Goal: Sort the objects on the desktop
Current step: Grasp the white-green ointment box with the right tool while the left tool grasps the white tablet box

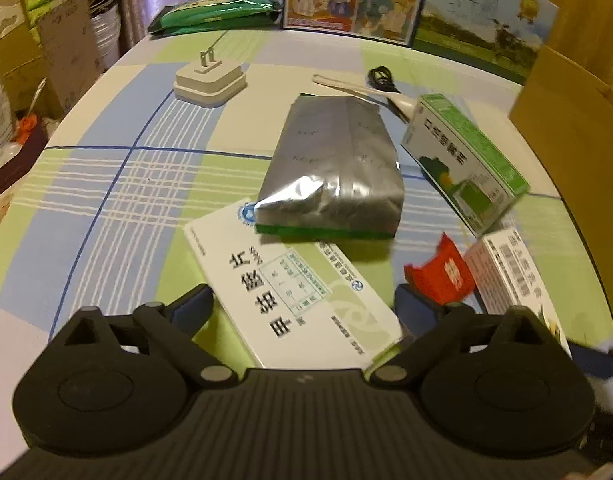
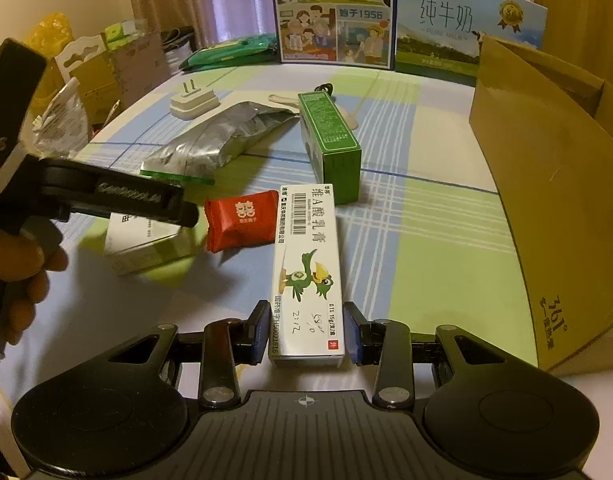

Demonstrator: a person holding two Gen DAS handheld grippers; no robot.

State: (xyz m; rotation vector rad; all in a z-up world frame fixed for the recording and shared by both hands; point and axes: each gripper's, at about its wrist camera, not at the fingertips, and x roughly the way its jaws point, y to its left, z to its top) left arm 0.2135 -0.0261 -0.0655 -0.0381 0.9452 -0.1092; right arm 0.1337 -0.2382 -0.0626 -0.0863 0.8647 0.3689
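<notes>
My left gripper (image 1: 304, 300) has its fingers spread wide and pressed on the sides of a flat white medicine box (image 1: 290, 292), which sits skewed between them. In the right wrist view that white box (image 2: 146, 240) looks blurred and raised a little off the cloth under the left gripper (image 2: 178, 210). My right gripper (image 2: 305, 334) is shut on the near end of a long white ointment box (image 2: 306, 264) with a green bird on it; the box lies flat on the table. A red candy packet (image 2: 240, 222) lies between the two boxes.
A silver foil bag (image 1: 334, 172), a green carton (image 1: 462, 152), a white plug adapter (image 1: 210, 80), a white spoon (image 1: 362, 88) and a black cable (image 1: 382, 78) lie farther out. A brown cardboard box (image 2: 554, 184) stands at the right. Milk cartons (image 2: 334, 12) line the back edge.
</notes>
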